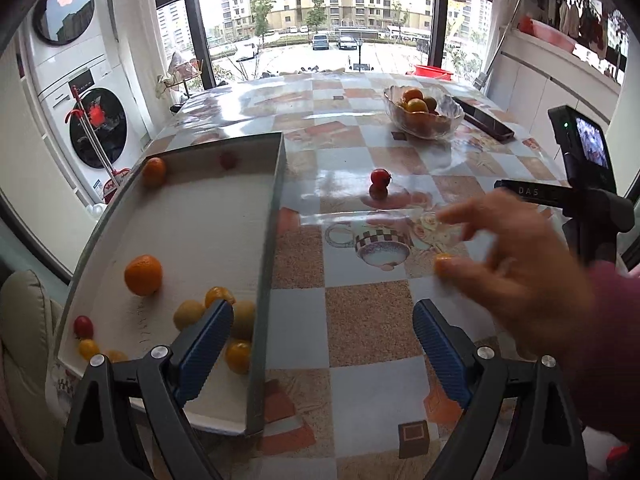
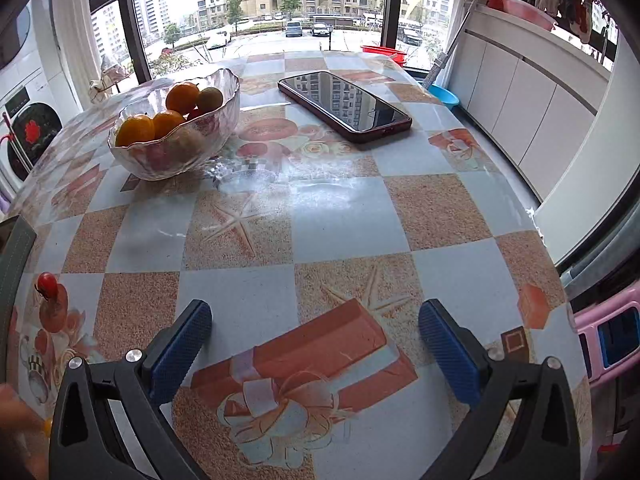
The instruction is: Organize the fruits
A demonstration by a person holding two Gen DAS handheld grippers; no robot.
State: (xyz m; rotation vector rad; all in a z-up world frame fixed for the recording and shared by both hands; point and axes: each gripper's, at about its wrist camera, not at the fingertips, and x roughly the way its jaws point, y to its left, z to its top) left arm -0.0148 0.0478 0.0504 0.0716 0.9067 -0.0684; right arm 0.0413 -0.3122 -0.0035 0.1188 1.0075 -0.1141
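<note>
On the table [image 2: 340,216], far side: glass bowl [image 2: 176,160] holding oranges and greenish fruit.
Tray [image 1: 276,216]: oranges, small yellow and red tomatoes, pale round fruit.
Loose fruit: red tomato [image 1: 380,177] on the cloth beside the tray.
Bare hand [image 1: 520,272]: blurred, apparently pinching a small yellow fruit [image 1: 442,259].
Left gripper [image 1: 322,344]: spread wide, empty.
Right gripper [image 2: 316,344]: spread wide, empty.

Both wrist views angled down, sharing glass bowl [image 1: 423,114], table [image 2: 340,216]

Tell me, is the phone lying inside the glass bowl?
No, the phone lies flat on the table, apart from the bowl.
</note>
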